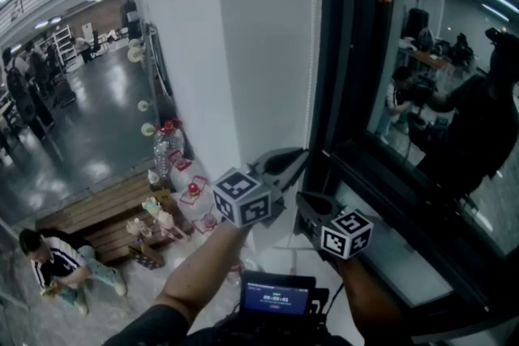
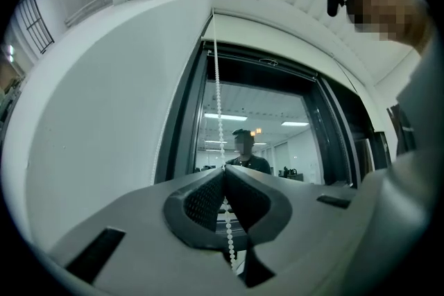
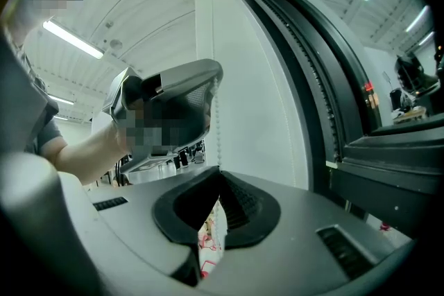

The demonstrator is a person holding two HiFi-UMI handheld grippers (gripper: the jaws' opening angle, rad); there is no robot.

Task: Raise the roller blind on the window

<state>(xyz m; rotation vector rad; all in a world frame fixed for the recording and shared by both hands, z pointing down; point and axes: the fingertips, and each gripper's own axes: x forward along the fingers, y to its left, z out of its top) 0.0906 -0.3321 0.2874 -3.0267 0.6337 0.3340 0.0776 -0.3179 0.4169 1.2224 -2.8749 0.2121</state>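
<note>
- Left tool (image 2: 223,171) clamped shut on the bead chain (image 2: 218,100) at the window's (image 2: 277,128) left edge; right tool (image 3: 218,175) shut on it lower down.
- Glass (image 1: 454,93) looks uncovered; roller blind not seen across it, so likely nearly raised.
- Chain: small round white beads; pads (image 2: 205,201) black, cross-hatched.

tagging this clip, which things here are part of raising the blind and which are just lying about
In the job: white bead chain, left tongs and right tongs shut on it, dark-framed window.
Lying about: clear plastic water bottles, slatted wooden bench.
</note>
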